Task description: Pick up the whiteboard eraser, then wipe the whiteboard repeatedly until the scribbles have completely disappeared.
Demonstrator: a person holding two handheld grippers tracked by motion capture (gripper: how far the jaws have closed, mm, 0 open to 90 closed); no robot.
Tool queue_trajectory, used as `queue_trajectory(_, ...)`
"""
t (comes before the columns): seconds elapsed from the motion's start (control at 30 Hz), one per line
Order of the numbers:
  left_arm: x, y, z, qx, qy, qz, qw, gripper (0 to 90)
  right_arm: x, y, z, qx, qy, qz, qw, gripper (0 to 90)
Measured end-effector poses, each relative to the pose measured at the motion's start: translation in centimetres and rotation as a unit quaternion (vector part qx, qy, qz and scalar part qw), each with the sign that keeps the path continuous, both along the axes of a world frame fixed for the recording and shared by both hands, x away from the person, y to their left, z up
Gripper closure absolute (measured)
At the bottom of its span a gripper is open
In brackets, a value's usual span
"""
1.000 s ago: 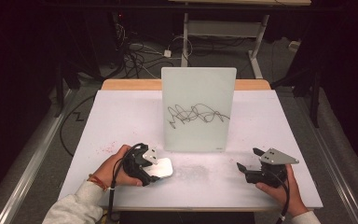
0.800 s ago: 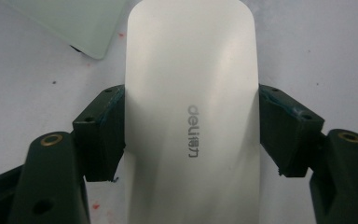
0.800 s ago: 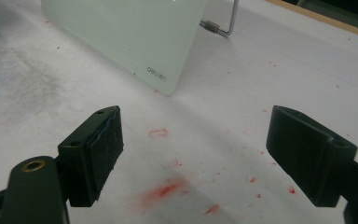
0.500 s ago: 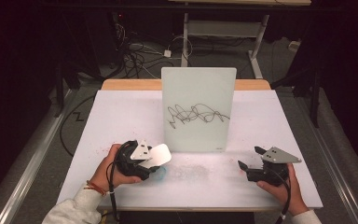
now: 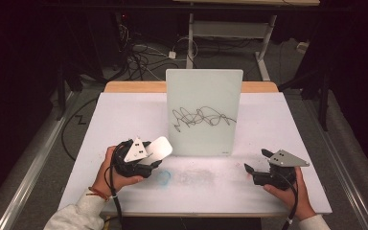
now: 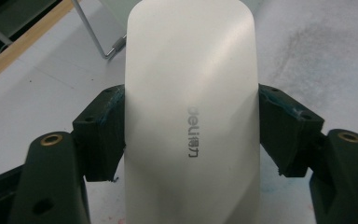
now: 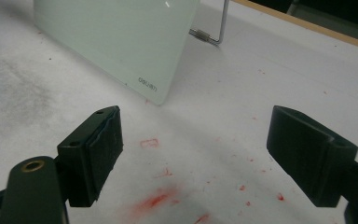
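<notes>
Since the left tool (image 5: 149,158) clamps the smooth white eraser (image 6: 191,112) only by its edges, it may slip while wiping the scribble (image 5: 202,117). Pushing hard could tip the propped board (image 5: 203,96); right tool (image 5: 256,163) sits open, empty.

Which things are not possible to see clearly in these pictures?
- Eraser underside: left gripper view, hidden by its own body; its near end is cut off by the bottom edge.
- Scribble on the board: high view, too small to read as words.
- Board stand: right gripper view, mostly behind the board.
- Left tool jaw tips: high view, covered by the eraser.
- Right tool: open, holding nothing.
</notes>
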State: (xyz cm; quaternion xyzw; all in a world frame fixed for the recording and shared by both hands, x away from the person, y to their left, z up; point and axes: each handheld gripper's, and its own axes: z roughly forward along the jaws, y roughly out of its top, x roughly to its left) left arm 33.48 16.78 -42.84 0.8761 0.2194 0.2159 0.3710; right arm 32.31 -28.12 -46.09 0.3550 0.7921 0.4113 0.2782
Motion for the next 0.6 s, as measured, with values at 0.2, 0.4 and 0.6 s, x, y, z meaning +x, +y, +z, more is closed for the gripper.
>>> queue_trajectory(0.2,-0.2,0.2,0.2,-0.005,-0.005,0.005,1.0,29.3,0.0,-0.1,0.1,0.0,-0.004,-0.002,1.0,19.1)
queue_trajectory(0.4,-0.5,0.1,0.6,-0.007,-0.018,0.009,0.9998,29.3,0.0,0.1,0.2,0.002,-0.006,0.002,1.0,19.1)
queue_trajectory(0.6,-0.5,-0.1,1.1,-0.012,-0.036,0.018,0.9991,29.3,0.1,0.1,0.1,0.002,-0.006,0.001,1.0,19.1)
